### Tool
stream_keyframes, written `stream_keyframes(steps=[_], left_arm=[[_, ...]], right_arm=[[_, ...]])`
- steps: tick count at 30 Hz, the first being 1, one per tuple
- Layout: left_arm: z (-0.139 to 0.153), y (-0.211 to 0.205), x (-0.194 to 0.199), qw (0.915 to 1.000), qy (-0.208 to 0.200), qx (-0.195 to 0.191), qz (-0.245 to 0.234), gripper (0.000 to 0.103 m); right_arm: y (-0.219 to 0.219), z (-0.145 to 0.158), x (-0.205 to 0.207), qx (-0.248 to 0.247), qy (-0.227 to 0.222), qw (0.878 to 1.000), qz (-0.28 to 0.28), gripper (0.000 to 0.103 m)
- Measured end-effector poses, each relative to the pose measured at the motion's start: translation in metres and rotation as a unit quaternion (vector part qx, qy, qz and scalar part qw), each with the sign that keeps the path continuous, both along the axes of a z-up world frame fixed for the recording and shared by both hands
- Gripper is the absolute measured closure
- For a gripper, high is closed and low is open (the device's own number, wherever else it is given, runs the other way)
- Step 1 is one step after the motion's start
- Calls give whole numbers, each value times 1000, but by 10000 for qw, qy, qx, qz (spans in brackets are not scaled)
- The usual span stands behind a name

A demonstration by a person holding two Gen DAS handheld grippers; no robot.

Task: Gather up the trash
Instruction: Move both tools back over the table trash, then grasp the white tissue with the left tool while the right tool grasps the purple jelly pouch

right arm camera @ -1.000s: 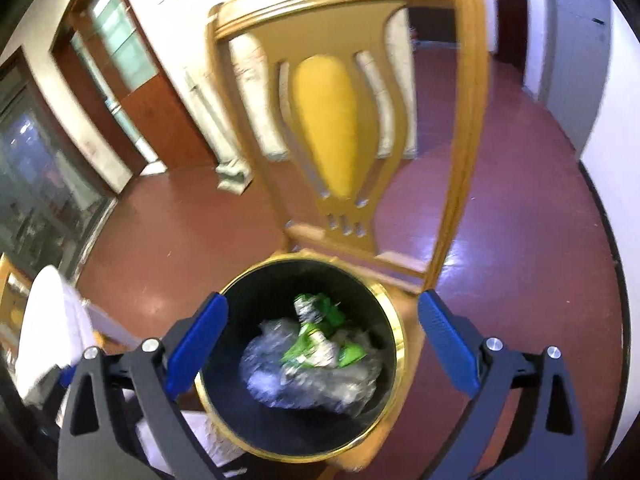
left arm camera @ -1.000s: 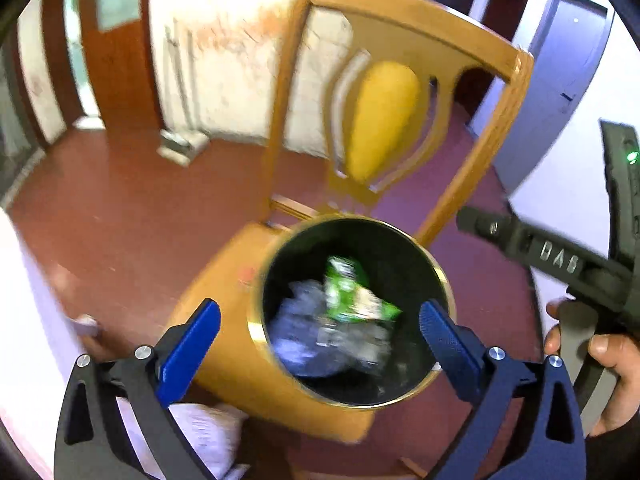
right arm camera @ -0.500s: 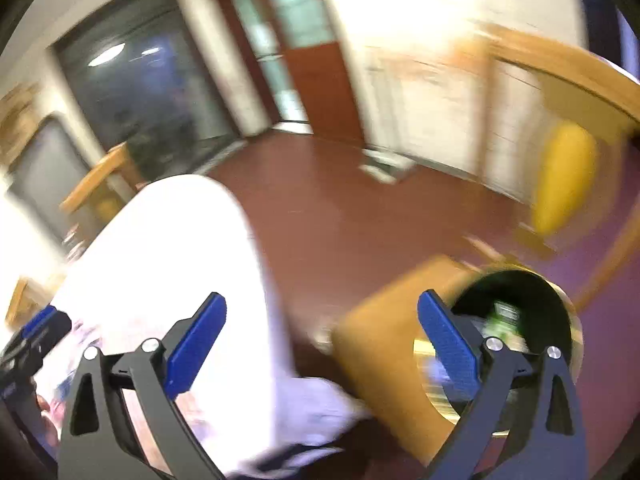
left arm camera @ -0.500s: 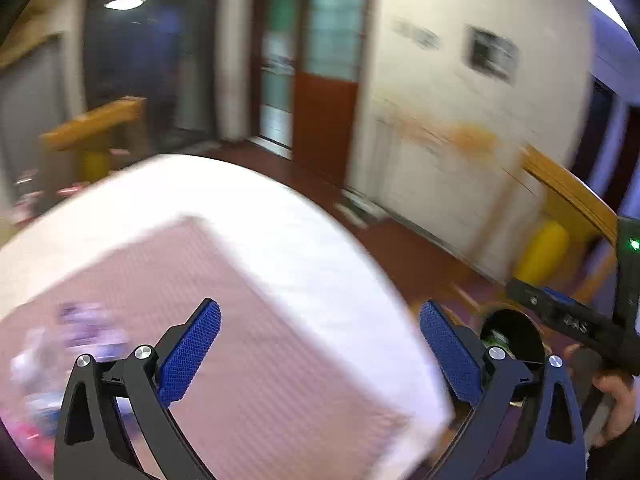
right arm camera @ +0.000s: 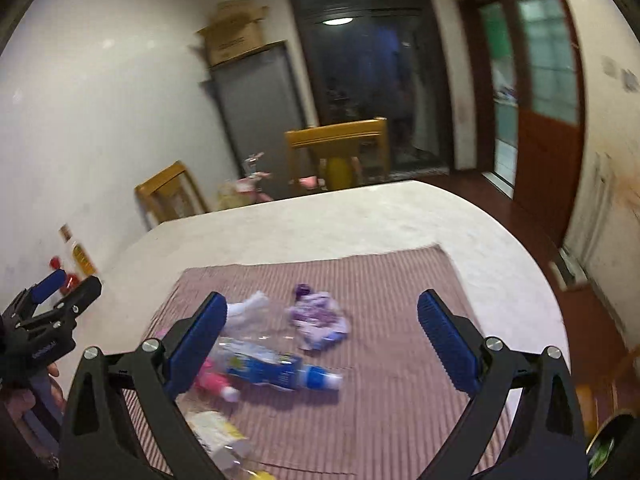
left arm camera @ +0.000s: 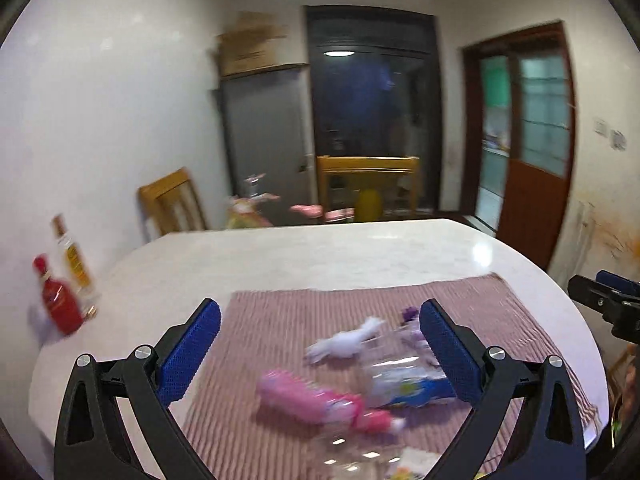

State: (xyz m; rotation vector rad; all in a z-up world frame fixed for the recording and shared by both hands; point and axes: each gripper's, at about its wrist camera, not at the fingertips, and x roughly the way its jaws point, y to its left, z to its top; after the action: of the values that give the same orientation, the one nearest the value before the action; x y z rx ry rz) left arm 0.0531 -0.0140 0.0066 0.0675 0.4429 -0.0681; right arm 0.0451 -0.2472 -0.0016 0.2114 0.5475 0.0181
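Trash lies on a striped pink mat [left arm camera: 280, 320] [right arm camera: 400, 280] on a white oval table. In the left wrist view a pink bottle [left arm camera: 316, 400], a blue-labelled clear bottle [left arm camera: 404, 384] and a white crumpled scrap [left arm camera: 344, 344] sit under my open left gripper [left arm camera: 320, 356]. The right wrist view shows the blue-labelled bottle [right arm camera: 276, 368], a purple wrapper [right arm camera: 320, 316], a white scrap [right arm camera: 248, 306] and yellow-white packaging [right arm camera: 216, 432]. My right gripper [right arm camera: 320, 344] hovers open and empty above them. The black bin's rim [right arm camera: 608, 436] peeks in at the lower right.
A red bottle [left arm camera: 58, 300] and a tall yellow-labelled bottle [left arm camera: 76, 268] stand at the table's left edge by the wall. Wooden chairs [left arm camera: 368, 184] [left arm camera: 172, 204] stand beyond the table. The bare white tabletop [right arm camera: 320, 224] stretches behind the mat.
Both grippers swung away from the bin on the chair, leftward to face the table and its trash. Both stayed open and empty.
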Motion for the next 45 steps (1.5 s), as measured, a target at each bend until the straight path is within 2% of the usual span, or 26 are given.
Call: stream_keyframes(steps=[3,9,11,13,17,20,25,33,38,39,41,42,44,45], left_arm=[[-4,19,6,9996,136,-231,2,6],[-14,14,4,9993,238,-231,-145,6],[-19,13,8,9989,281,-297,-237,6],[-24,13,11,9984,324,-355,-282,6],[-30,19,17,9983,424,-340,-221,6],[-33,27,22,9980,518,-342,-104,6],[-39,36,37,9973,671,-272,71,6],[-51,35,71,9955,913,-236,-22,6],[-65,32,94,9932,1124,162,-247,6],[-68,32,100,9926,1141,320,-274,6],[-69,30,112,9912,1107,637,-343,6],[-68,29,118,9902,1089,772,-408,6],[-69,26,136,9853,1125,1053,-736,6],[-70,23,147,9802,1217,1199,-997,6]], right_arm=[[13,1,6,-8,83,9999,114,7],[28,1,18,-63,277,9994,197,11],[27,-2,22,-135,343,9990,259,15],[29,-7,31,-246,461,9978,417,32],[29,-32,65,-467,896,9915,817,33],[30,-64,103,-521,1513,9798,1203,32],[44,-121,155,-1095,2341,9524,1617,32],[59,-164,196,-1337,2993,9262,1861,32],[60,-182,203,-1437,3193,9184,1840,27],[59,-183,202,-1367,3149,9214,1822,26],[55,-182,202,-1192,3172,9229,1829,34],[53,-180,201,-1177,3129,9252,1795,43],[49,-180,204,-1039,3151,9267,1764,43],[47,-179,204,-930,3138,9287,1743,44]])
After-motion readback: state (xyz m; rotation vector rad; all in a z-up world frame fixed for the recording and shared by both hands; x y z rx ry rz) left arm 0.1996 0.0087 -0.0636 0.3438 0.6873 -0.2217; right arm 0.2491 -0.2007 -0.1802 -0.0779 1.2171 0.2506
